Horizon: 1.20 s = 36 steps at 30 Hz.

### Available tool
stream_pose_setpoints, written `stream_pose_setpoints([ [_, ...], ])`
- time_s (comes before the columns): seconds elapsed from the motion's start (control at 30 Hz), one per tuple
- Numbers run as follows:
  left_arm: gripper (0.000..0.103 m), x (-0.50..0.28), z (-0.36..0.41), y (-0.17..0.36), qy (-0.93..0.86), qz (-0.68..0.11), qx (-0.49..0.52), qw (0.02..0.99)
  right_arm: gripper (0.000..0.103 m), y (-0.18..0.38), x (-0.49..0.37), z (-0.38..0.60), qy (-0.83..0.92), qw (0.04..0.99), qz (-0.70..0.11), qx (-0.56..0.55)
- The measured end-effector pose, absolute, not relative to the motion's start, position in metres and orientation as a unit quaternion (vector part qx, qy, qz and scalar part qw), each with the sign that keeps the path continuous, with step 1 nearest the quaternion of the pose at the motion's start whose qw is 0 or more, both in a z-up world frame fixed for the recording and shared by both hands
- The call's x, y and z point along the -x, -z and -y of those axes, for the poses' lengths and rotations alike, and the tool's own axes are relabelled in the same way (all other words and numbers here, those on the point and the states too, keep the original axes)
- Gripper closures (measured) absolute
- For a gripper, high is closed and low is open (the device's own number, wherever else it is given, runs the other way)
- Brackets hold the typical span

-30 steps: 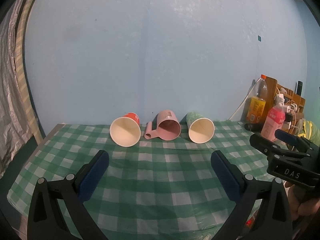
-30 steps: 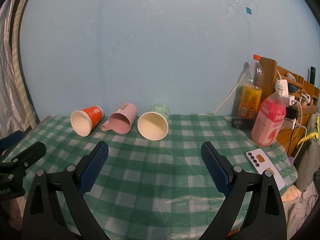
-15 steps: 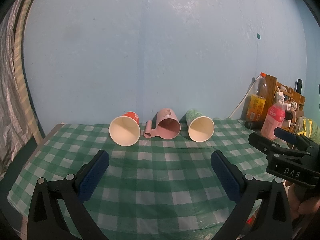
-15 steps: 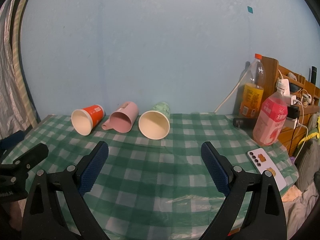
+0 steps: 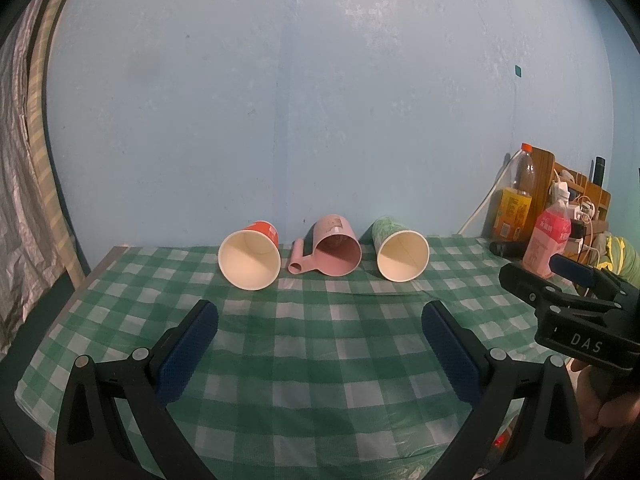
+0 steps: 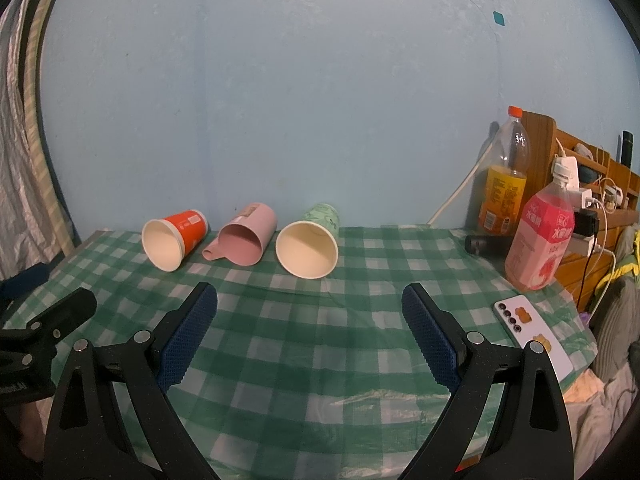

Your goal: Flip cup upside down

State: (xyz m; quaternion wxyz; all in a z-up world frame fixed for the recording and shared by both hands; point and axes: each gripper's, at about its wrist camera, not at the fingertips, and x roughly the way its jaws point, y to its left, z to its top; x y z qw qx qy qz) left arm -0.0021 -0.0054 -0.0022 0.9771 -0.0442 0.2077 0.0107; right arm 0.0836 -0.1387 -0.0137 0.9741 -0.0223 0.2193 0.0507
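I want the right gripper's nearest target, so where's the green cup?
The green cup lies on its side at the right end of the cup row, beside the pink mug, near the blue wall.

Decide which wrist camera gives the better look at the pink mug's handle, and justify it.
The left wrist view: the pink mug lies on its side, mouth toward the camera, and its handle juts out clear to the left. In the right wrist view, the handle is smaller and seen more end-on, tucked near the orange cup.
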Motion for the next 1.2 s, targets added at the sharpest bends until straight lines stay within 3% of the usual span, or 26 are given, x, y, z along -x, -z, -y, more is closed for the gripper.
stream_pose_setpoints([
  [0.77,0.000,-0.014,0.013,-0.003,-0.003,-0.234,0.055,0.971,0.010,0.013,-0.091,0.150,-0.062,0.971,-0.231,0.012],
  [1.2,0.000,-0.116,0.046,-0.024,0.016,-0.331,0.018,0.943,0.010,-0.015,-0.156,0.194,-0.080,0.955,-0.284,-0.022],
])
